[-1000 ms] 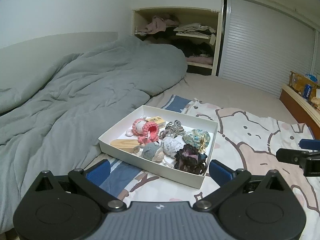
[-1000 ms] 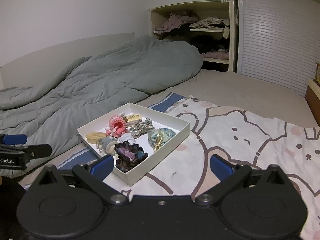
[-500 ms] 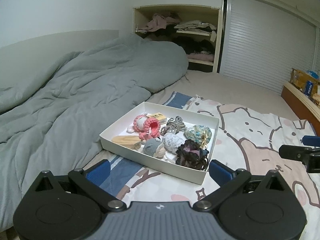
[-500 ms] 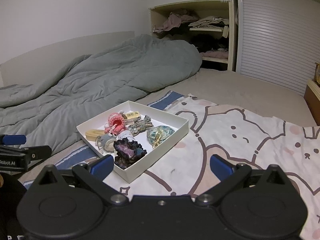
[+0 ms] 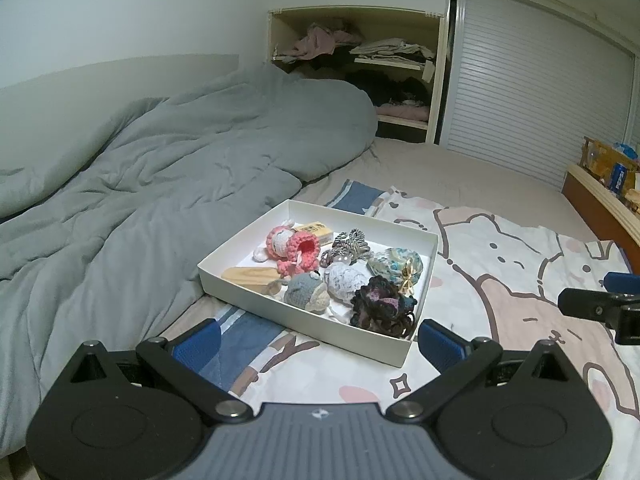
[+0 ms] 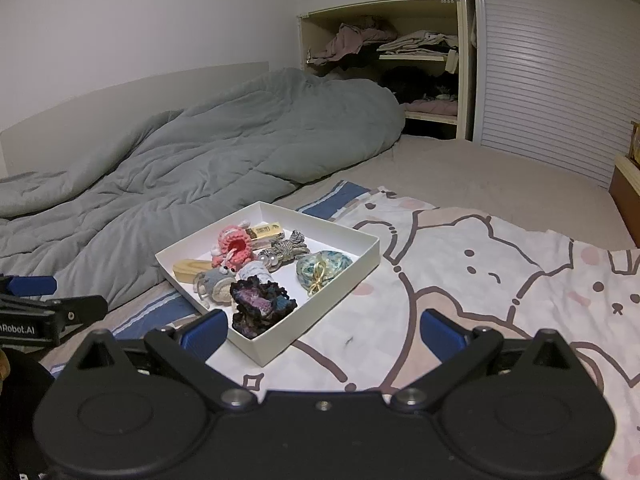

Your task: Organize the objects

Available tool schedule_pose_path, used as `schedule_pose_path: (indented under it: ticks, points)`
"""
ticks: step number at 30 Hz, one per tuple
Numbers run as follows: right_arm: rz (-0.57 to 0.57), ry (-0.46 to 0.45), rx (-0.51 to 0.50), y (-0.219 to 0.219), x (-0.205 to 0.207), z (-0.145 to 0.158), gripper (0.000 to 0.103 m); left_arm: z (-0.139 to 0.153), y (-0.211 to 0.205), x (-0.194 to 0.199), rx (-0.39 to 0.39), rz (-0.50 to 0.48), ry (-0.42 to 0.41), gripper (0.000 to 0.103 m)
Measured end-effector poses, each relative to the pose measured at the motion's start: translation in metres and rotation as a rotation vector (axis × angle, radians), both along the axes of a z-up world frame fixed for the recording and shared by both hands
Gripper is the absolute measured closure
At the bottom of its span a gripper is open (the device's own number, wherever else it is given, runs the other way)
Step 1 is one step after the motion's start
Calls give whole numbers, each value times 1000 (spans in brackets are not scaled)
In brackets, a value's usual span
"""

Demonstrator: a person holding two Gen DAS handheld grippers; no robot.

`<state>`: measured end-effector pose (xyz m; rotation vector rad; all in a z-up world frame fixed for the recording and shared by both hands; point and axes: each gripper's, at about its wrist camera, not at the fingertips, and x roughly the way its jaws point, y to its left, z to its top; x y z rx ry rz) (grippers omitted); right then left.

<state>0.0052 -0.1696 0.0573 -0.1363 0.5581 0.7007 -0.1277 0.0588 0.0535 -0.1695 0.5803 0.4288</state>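
Observation:
A shallow white box [image 5: 304, 322] [image 6: 352, 272] lies on the bed and holds several small items: a pink crochet toy [image 5: 294, 246] [image 6: 234, 245], a dark purple scrunchie [image 5: 382, 306] [image 6: 260, 308], a grey crochet piece [image 5: 306, 290], a teal pouch [image 5: 396, 264] [image 6: 324, 266], a wooden piece [image 5: 250, 274] and a yellow packet [image 5: 316, 230]. My left gripper [image 5: 318, 344] is open and empty, just short of the box's near edge. My right gripper [image 6: 322, 332] is open and empty, near the box's near right corner.
A rumpled grey duvet [image 5: 152, 184] covers the bed's left side. A cartoon-print sheet [image 6: 500, 264] spreads to the right. Open shelves with clothes [image 5: 360, 64] and a slatted door [image 5: 532, 96] stand at the back. A wooden ledge [image 5: 600, 200] with packets runs along the right.
Both grippers have risen and drawn back a little; the box sits slightly higher in both views. Both stay open and empty.

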Motion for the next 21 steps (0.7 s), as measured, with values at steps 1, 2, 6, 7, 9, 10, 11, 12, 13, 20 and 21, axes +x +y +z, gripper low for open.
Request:
schedule_pose_path:
  ticks: [1, 2, 6, 7, 9, 10, 11, 12, 13, 20, 21]
  points:
    - [0, 2, 2, 0, 0, 0, 0, 0, 0, 0, 1, 0, 0, 0]
    - [-1, 3, 5, -1, 0, 0, 0, 0, -1, 0, 3, 0, 1, 0]
    - [1, 0, 7, -2, 0, 1, 0, 0, -1, 1, 2, 2, 2, 0]
    - [1, -1, 8, -2, 0, 1, 0, 0, -1, 1, 1, 3, 2, 0]
    - [1, -2, 9, -2, 0, 1, 0, 0, 0, 1, 0, 4, 3, 0]
    - [1, -2, 9, -2, 0, 1, 0, 0, 0, 1, 0, 4, 3, 0]
    - [1, -2, 9, -3, 0, 1, 0, 0, 0, 1, 0, 3, 3, 0]
    - [1, -2, 10, -3, 0, 1, 0, 0, 0, 1, 1, 4, 2, 0]
    - [1, -2, 9, -3, 0, 1, 0, 0, 0, 1, 1, 3, 3, 0]
    - [0, -3, 8, -2, -1, 2, 0, 0, 0, 0, -3, 5, 2, 0]
    - [0, -3, 8, -2, -1, 2, 0, 0, 0, 0, -2, 5, 2, 0]
